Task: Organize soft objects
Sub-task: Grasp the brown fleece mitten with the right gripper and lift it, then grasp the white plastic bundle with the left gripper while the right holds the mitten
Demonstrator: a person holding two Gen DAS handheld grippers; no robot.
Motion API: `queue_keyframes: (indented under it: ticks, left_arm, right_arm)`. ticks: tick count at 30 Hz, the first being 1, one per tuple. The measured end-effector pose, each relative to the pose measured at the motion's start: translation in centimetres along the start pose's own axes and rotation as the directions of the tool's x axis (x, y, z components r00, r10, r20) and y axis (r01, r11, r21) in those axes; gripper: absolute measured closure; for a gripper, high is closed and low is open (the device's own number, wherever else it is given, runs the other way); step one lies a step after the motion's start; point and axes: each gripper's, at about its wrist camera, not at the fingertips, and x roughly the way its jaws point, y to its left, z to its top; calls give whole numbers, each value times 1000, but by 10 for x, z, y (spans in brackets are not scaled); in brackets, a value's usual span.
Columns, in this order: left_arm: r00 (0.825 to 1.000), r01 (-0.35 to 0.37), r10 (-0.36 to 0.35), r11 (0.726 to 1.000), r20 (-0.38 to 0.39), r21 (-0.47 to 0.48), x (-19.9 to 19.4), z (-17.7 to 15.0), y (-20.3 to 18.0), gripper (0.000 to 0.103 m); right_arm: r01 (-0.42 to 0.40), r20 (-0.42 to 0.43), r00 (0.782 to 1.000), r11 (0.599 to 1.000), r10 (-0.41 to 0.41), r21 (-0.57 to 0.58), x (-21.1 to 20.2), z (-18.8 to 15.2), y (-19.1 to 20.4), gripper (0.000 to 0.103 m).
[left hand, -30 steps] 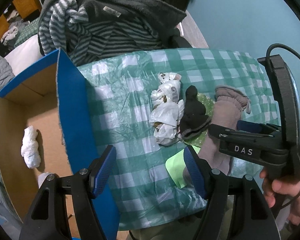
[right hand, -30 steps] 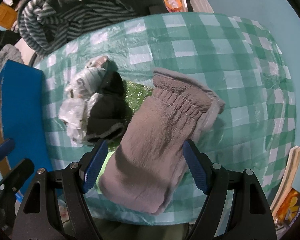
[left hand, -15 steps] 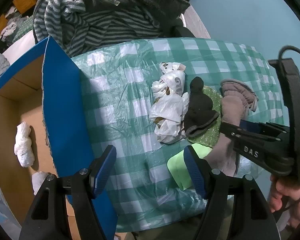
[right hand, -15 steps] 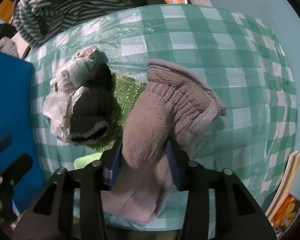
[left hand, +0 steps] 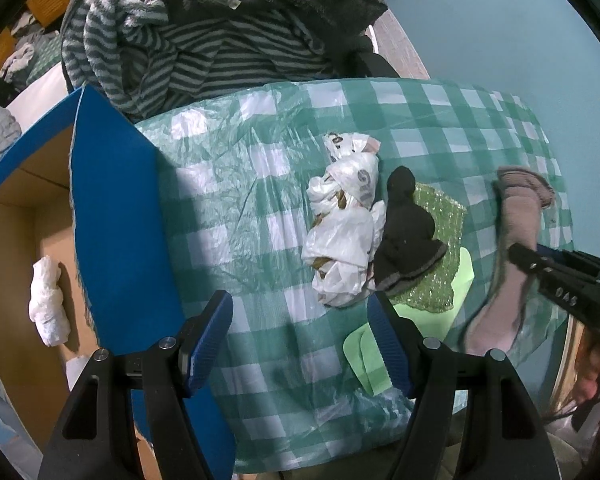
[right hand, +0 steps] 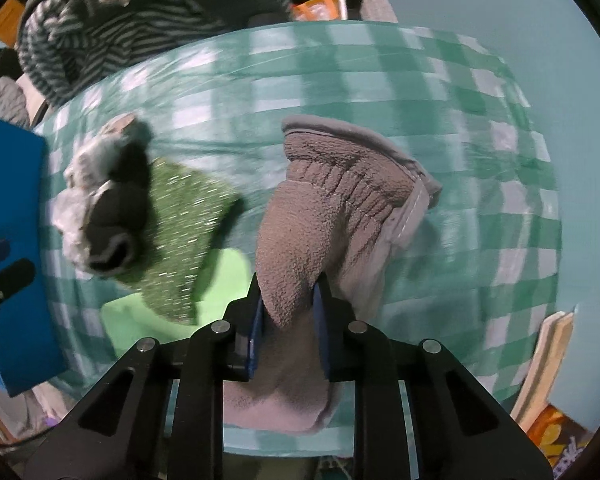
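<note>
A grey fleece sock [right hand: 332, 208] is pinched at its middle between the pads of my right gripper [right hand: 288, 292], whose jaws are closing on it; its cuff points away from me. The same sock [left hand: 516, 216] hangs at the right of the left wrist view. My left gripper [left hand: 298, 304] stands open over the checked tablecloth [left hand: 240, 184], holding nothing. Just beyond its right finger lie a crumpled white plastic bag [left hand: 344, 232], a black sock [left hand: 404, 232] and a green glittery cloth [left hand: 440, 280].
A cardboard box with a blue flap [left hand: 116, 220] stands left of the table, with a white bundle [left hand: 48, 304] inside. Striped and dark clothes [left hand: 204, 32] are piled behind the table. A pale green sheet [left hand: 370, 364] lies near the table's front edge. A hand [left hand: 592, 372] grips the right tool.
My right gripper has shut on the grey sock and carried it to the right, baring the green glittery cloth and the pale green sheet. The left gripper has stayed open.
</note>
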Motion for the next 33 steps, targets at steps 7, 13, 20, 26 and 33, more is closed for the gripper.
queue_keyframes:
  ticks: [7,13,20,26,33]
  left_arm:
    - [1000,-11,11,1000,-10,3,7,18,-3,32]
    - [1000,-5,5,1000,-19,4,15,33,-5,32]
    - [999,27,-28,999,-30,-20,25,49,-5,32]
    - [998,45,-46,999,-36,-7,35,61,-11,32]
    - [996,32,-31,999,-83,18,59,75,-19,32]
  right_arm:
    - [-50,8,999,998,50,24,2,9,-29,71]
    - [-95,25,995,990,92,106,-4,2,-36,44]
    - [-129,43,991,974,123,189,-18,-16,-44,39]
    - [-120,46,993,968,112,222,-20,-23,-49,39]
    - [-102,47,995,959,92,264,-24,-30,-62,39]
